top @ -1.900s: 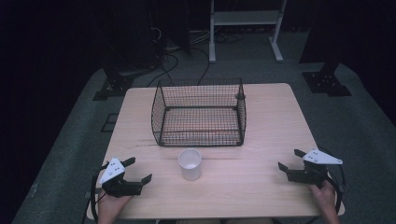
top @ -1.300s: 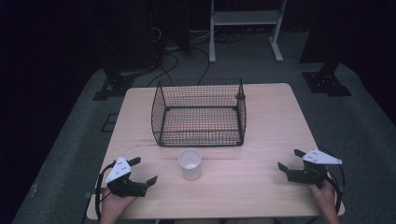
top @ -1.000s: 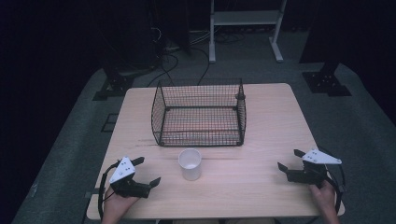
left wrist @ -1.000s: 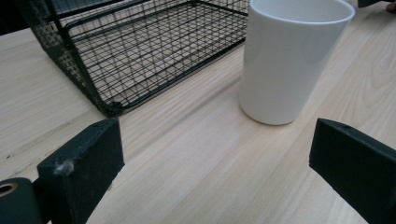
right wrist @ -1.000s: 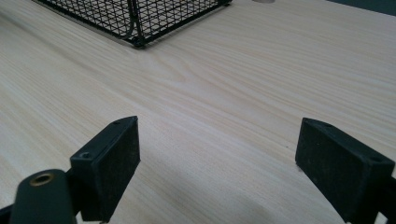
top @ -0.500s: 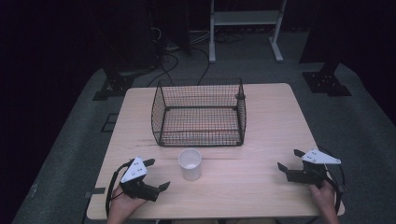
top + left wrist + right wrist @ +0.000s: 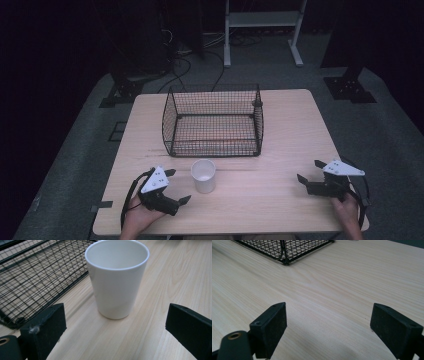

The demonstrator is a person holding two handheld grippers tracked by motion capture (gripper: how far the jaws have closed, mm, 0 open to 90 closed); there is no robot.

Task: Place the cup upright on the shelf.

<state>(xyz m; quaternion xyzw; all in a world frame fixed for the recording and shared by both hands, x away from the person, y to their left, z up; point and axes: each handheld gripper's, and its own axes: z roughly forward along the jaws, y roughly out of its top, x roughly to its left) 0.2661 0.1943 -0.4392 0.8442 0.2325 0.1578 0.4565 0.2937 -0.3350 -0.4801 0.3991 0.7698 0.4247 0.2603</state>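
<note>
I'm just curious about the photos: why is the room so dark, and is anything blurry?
High view: light falls on the table alone, the floor around it dim; the white cup looks slightly soft. Left gripper view: cup sharp, with a faint shadow at its base; the left hand-held gripper frames it, jaws apart. Right gripper view: the wire basket is crisp.

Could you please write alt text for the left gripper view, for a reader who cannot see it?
A white cup stands upright and empty on a pale wooden table, straight ahead of the left gripper, whose two black jaws are spread wide and touch nothing. A black wire basket sits on the table to the cup's left.
</note>
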